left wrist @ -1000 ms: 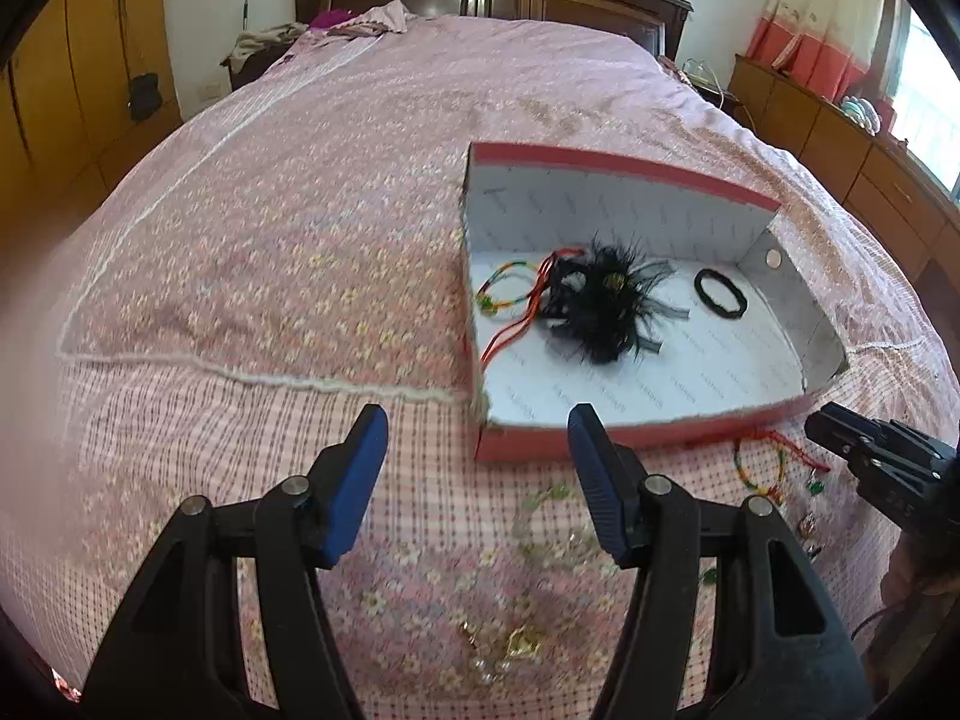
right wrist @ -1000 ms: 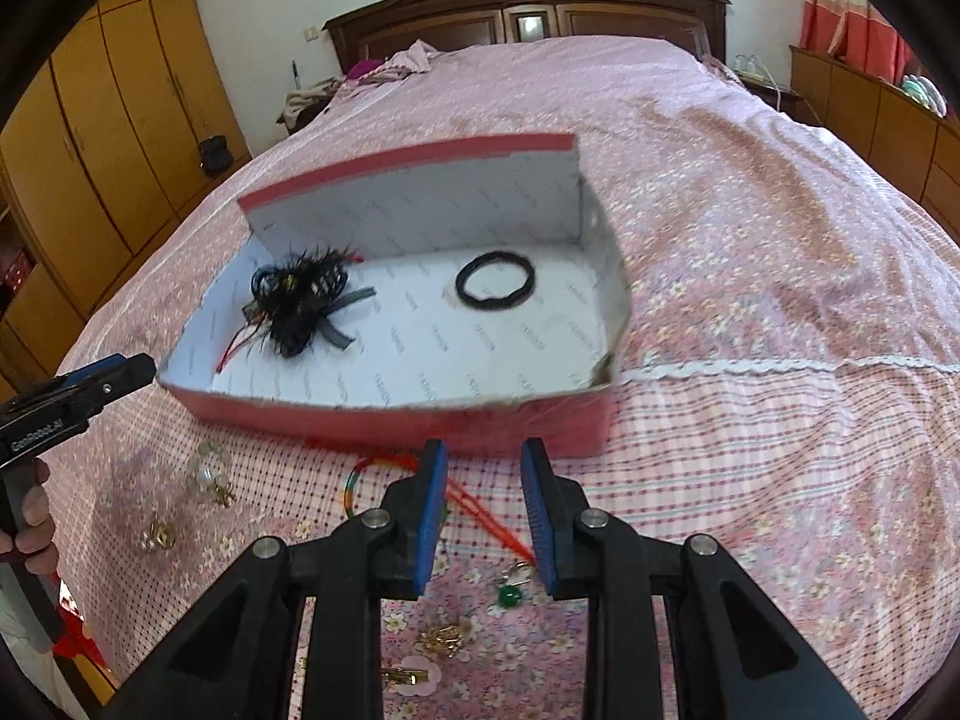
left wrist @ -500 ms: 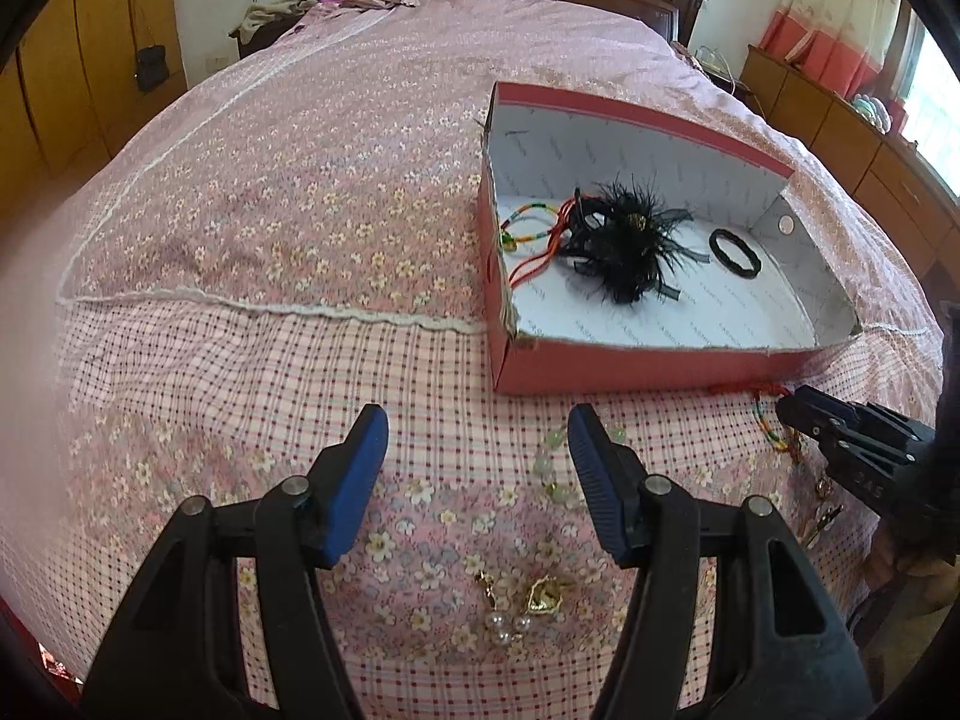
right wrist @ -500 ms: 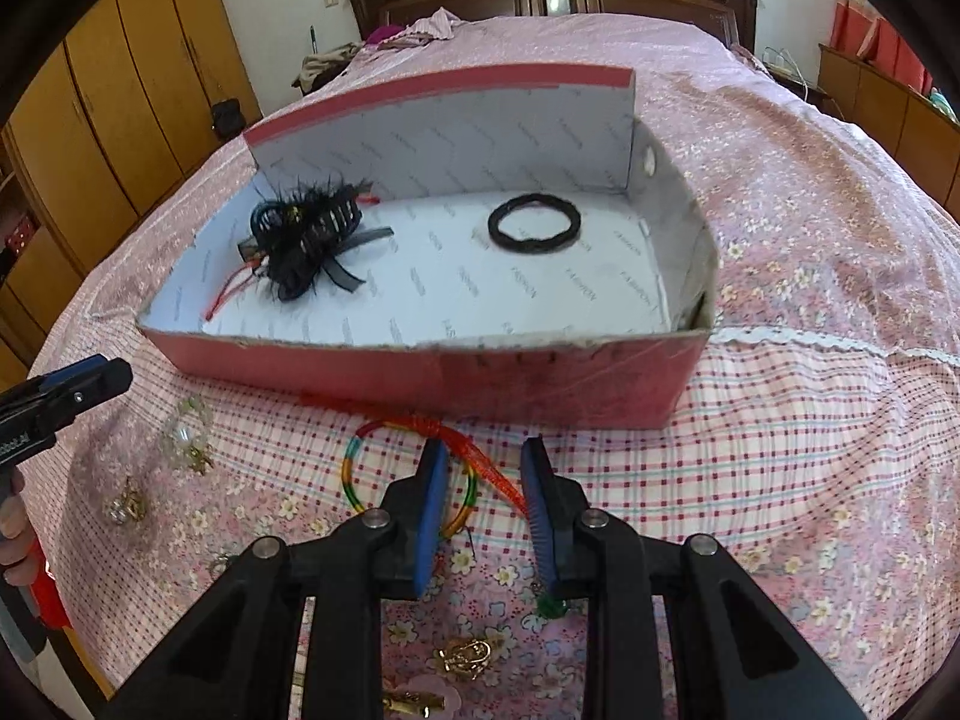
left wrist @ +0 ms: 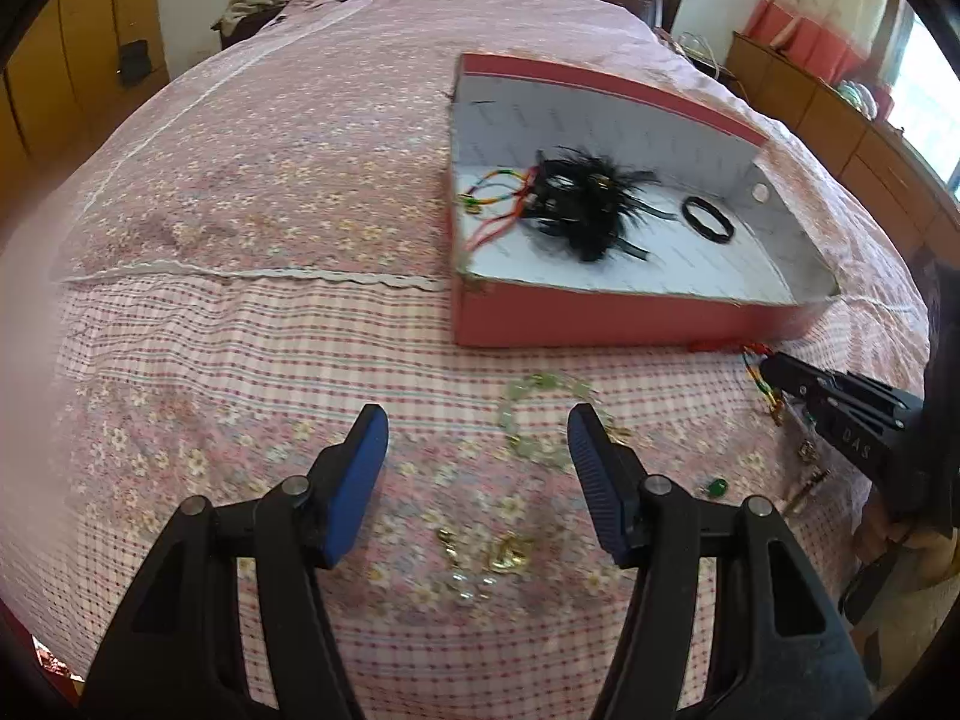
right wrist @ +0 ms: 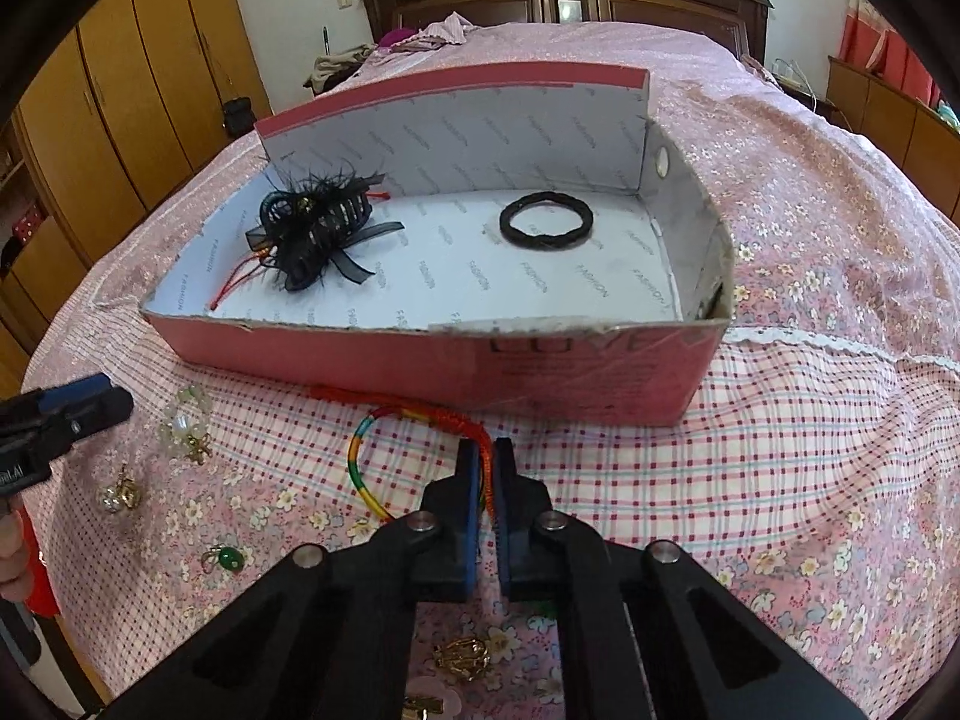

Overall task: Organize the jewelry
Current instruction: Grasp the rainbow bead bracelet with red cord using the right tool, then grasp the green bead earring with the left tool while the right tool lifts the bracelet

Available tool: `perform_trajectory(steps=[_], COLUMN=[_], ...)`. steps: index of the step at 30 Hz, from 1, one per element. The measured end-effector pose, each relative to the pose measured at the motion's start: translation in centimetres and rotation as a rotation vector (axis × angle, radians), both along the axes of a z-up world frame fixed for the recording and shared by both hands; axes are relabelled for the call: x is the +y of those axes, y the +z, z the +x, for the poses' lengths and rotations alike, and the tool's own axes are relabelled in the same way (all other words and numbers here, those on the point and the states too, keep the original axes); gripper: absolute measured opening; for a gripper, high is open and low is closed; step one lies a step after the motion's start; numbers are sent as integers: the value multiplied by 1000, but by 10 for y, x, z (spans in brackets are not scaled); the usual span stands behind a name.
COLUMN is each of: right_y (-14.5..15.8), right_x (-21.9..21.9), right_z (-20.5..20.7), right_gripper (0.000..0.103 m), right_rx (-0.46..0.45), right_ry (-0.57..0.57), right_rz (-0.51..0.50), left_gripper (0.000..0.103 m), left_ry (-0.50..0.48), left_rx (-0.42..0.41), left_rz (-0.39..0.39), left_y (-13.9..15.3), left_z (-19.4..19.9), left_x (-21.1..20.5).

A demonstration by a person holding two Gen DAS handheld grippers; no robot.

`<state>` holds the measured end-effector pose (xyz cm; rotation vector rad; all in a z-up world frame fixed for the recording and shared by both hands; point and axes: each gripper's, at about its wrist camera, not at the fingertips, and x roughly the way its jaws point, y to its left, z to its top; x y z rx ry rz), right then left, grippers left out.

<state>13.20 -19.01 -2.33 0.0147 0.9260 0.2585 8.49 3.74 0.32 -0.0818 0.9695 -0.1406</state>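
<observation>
A pink cardboard box lies on the bed and holds a black feathered hair clip, a black hair ring and a coloured cord bracelet. My right gripper is shut on the red cord of a rainbow bracelet lying in front of the box. My left gripper is open above a pale bead bracelet and gold earrings.
Loose pieces lie on the bedspread: a green pendant, gold charms, a gold piece. Wooden wardrobes stand at the left and a headboard at the back.
My right gripper has moved down and forward and shut on the bracelet's red cord. My left gripper has drifted forward over the loose jewelry and stays open.
</observation>
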Motion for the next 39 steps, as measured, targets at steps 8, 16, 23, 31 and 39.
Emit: perform_trajectory(steps=[8,16,23,31,39], right_y=[20,43,50,52,52], right_x=[-13,-27,-37,-45,-48], right_z=[-14,-29,-33,-37,-40], right_gripper=[5,5,5,5,5], right_rx=[-40,-91,-107,-106,-106], right_ry=[-15,-47,-74,-91,-98], right_rz=[39,62,79,100,110], left_gripper=[54,54,54,48,39], left_ry=[-75,-155,-198,-226,-244], left_rx=[4,16,29,10,-4], left_rz=[-4,3,11,35,52], left_y=[0,-5,-12,-15,-21], left_z=[-9,-17,-21,-23,-22], left_x=[-25,-55,-73,-85,-90])
